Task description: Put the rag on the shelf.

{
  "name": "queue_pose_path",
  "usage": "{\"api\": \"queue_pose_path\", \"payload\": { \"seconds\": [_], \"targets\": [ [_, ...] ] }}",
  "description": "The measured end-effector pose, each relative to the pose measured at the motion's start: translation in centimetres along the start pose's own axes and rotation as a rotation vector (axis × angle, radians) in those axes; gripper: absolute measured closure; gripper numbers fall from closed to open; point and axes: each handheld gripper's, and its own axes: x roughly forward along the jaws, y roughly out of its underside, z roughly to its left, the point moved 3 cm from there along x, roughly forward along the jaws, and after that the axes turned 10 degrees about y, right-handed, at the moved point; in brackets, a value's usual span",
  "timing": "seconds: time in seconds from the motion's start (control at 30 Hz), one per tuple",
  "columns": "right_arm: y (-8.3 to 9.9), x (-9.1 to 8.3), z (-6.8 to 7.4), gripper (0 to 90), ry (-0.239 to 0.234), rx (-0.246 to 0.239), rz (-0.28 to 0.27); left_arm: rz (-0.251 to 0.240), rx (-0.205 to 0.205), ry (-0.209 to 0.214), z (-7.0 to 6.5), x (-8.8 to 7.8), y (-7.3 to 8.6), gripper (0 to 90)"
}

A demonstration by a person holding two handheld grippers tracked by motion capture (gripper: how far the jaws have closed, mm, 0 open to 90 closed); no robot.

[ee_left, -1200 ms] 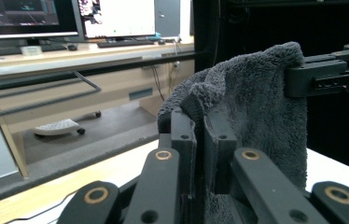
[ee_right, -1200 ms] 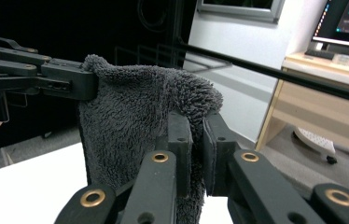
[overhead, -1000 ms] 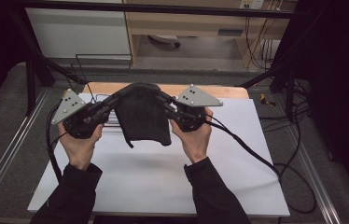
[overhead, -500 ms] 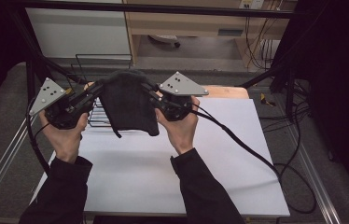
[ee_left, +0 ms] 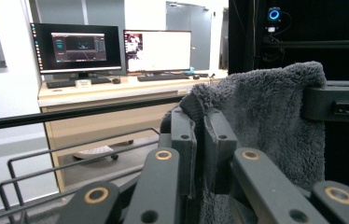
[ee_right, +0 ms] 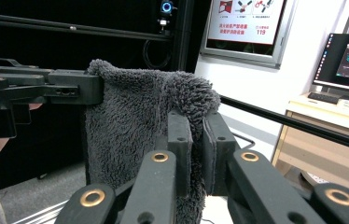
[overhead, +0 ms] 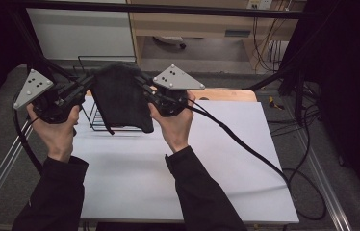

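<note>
1. Dark grey fluffy towel (overhead: 120, 98) hangs between left gripper (overhead: 85, 86) and right gripper (overhead: 142, 85), one top corner in each, above the white rectangular table (overhead: 216, 159).
2. Black wire rack (overhead: 98, 120) stands on the table's far left part, behind and below the towel.
3. Light wooden board (overhead: 226, 95) lies at the table's far edge, right of the right gripper.

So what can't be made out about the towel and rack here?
- High view: the wire rack is partly hidden behind the hanging grey towel.
- Left gripper view: the towel's lower end is cut off by the bottom edge.
- Right gripper view: the red wall poster's text is too small.
</note>
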Motion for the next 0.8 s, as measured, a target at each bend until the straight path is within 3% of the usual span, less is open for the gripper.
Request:
{"api": "queue_pose_path", "payload": {
  "seconds": [0.47, 0.8],
  "targets": [
    [-3.6, 2.3, 0.4, 83.9, -0.005, 0.01, -0.049, -0.052, 0.006, -0.036, 1.9, -0.8, -3.4, 83.6],
    [-5.7, 4.3, 0.2, 84.0, 0.006, 0.008, -0.062, -0.061, 0.009, -0.068, 3.5, -0.2, -5.5, 83.6]
  ]
}}
